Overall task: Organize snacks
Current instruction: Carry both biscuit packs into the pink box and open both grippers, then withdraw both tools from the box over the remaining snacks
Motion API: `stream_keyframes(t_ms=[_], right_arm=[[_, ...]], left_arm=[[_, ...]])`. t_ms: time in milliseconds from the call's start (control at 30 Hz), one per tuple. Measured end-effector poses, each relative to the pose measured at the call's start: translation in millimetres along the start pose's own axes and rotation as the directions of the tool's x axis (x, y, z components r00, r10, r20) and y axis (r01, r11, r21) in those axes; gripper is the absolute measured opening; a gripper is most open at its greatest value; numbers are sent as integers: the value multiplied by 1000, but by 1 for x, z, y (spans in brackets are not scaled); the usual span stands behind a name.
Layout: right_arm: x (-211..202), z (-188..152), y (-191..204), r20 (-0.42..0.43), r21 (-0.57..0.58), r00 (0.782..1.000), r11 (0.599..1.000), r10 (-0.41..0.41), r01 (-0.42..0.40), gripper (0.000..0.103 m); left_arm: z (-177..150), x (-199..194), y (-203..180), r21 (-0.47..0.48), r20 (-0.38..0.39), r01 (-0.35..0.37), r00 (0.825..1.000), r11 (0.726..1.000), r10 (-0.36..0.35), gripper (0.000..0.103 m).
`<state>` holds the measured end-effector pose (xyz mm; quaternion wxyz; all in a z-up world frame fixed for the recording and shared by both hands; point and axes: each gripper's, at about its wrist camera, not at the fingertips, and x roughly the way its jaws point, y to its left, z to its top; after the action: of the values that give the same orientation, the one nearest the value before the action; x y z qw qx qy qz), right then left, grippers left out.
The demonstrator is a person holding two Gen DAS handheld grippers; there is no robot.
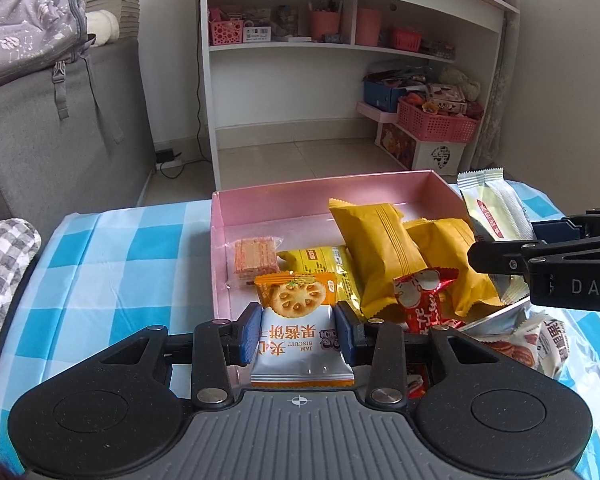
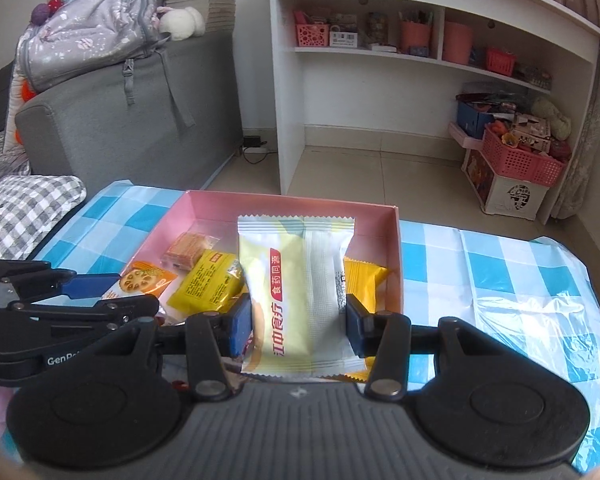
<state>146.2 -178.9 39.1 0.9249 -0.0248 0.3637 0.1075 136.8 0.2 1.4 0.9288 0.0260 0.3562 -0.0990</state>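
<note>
Left wrist view: the left gripper (image 1: pixel 298 334) is clenched on a jam biscuit packet (image 1: pixel 300 320), its blue pads (image 1: pixel 249 332) pressing both side edges of the white-and-orange wrapper. The packet is held at the near edge of the pink box (image 1: pixel 220 248), which rests on the table covered with a blue-and-white checked cloth (image 1: pixel 112 256).

Contents of the pink box, same view:
- a clear-wrapped wafer (image 1: pixel 256 260) near the left wall;
- a flat yellow packet (image 1: pixel 324 268) just beside the wafer;
- two orange-yellow pouches (image 1: pixel 376 256) leaning toward the right side;
- a red-and-white wrapper (image 1: pixel 424 300) at the near right corner.

Outside the box, by its near right corner, a packet with a brown biscuit picture (image 1: pixel 532 344) lies on the cloth.

Right wrist view: the right gripper (image 2: pixel 298 326) is clenched on a pale yellow-and-silver packet (image 2: pixel 296 296), held upright over the near right part of the pink box, with the pads gripping its side edges. The left gripper and its biscuit packet appear at the left edge of this view, over the near left part of the box.

Beyond the table stand a white shelving unit (image 2: pixel 380 60) and a grey sofa (image 2: pixel 140 120).
</note>
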Motion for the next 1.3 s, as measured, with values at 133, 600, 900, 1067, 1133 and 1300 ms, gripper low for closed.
stream_keyframes(t_ms=[133, 600, 900, 1067, 1133, 1300], right_arm=[[15, -1, -4, -23, 34, 1000, 999, -14, 15, 44], [28, -2, -3, -40, 43, 998, 998, -46, 48, 51], [19, 1, -6, -34, 37, 998, 998, -52, 53, 73], [11, 3, -8, -25, 48, 999, 998, -39, 40, 77], [8, 3, -7, -21, 40, 999, 998, -39, 40, 79], [-3, 2, -4, -11, 12, 999, 999, -37, 38, 82]], left_arm=[[1, 16, 5, -55, -20, -14, 1000, 998, 13, 37], [-3, 33, -5, -9, -35, -33, 999, 999, 33, 46], [-2, 23, -10, 14, -34, -16, 999, 1000, 16, 66], [-3, 11, -11, 21, -28, 1, 1000, 1000, 0, 72], [-3, 5, -12, 31, -22, 1, 1000, 1000, 0, 73], [-4, -11, -15, 57, -9, 12, 1000, 998, -11, 80]])
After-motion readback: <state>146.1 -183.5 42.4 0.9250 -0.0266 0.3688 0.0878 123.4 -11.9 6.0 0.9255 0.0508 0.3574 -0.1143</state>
